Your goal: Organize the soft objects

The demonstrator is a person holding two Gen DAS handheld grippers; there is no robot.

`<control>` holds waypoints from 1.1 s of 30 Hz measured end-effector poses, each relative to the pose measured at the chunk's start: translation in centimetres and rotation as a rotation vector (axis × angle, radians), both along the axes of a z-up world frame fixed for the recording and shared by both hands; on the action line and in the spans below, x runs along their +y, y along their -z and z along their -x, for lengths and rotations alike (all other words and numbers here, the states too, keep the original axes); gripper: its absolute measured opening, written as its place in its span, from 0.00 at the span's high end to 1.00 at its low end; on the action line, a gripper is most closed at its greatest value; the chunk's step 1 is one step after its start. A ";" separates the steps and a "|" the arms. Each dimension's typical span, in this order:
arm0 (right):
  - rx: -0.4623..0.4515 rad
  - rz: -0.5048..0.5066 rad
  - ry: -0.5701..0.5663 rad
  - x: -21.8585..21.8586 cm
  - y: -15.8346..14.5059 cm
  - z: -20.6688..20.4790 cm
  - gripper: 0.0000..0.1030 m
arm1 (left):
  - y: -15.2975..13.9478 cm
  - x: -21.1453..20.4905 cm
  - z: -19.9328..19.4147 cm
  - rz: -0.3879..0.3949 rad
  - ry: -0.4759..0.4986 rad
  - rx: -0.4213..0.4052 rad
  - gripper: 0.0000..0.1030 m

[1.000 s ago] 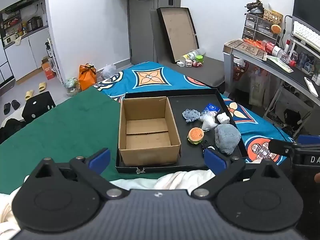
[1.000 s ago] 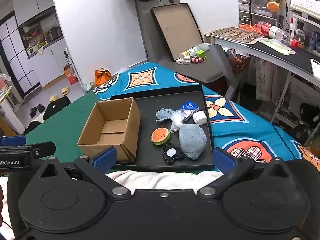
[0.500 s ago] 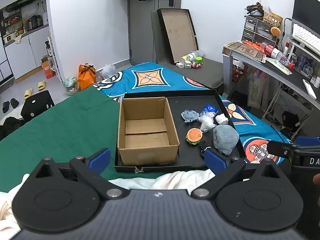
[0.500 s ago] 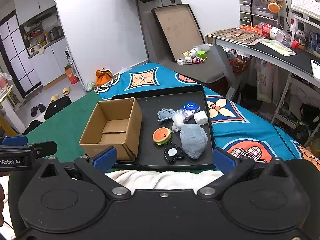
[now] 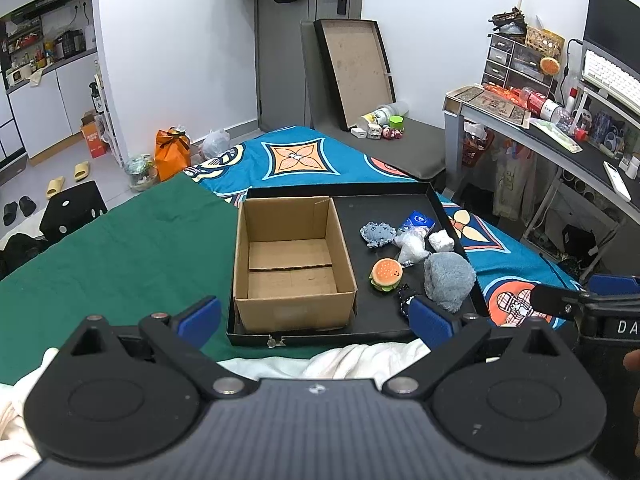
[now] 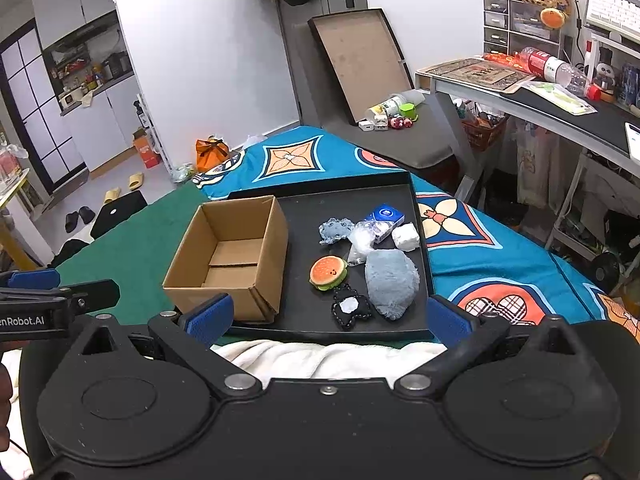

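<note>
An empty cardboard box [image 5: 292, 268] [image 6: 232, 256] stands in the left half of a black tray [image 5: 380, 320] [image 6: 384, 196]. Right of it lie several soft items: a burger plush [image 5: 386, 274] [image 6: 328, 273], a grey furry plush [image 5: 448, 280] [image 6: 391, 283], a small blue-grey plush [image 5: 377, 233] [image 6: 335, 230], a black patch toy [image 6: 351, 309], a clear bag [image 6: 362, 240], a blue packet [image 6: 386, 218] and a white wad [image 6: 406, 237]. My left gripper [image 5: 316, 322] and right gripper [image 6: 330, 318] hover open in front of the tray, holding nothing.
The tray rests on a bed with a green cloth [image 5: 120, 248] and a blue patterned sheet [image 6: 480, 248]. White fabric [image 5: 360, 362] lies just before the tray. A desk [image 6: 540, 108] stands at right, a chair with a leaning tray lid [image 5: 356, 72] behind.
Both grippers have drawn back and risen slightly, so the tray and box sit a little lower and farther in view. Nothing on the tray has moved.
</note>
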State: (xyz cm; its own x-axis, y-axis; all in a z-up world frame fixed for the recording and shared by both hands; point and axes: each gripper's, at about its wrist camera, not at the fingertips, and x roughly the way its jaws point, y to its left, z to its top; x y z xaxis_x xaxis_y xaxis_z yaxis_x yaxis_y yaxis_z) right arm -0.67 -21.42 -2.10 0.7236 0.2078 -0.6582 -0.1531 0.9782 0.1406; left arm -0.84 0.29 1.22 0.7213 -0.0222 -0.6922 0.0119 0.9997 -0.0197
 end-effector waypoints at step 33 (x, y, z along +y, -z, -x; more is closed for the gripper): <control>-0.006 0.002 0.010 0.2 -0.2 0.2 0.00 | 0.0 -0.1 0.3 0.023 0.012 -0.008 0.03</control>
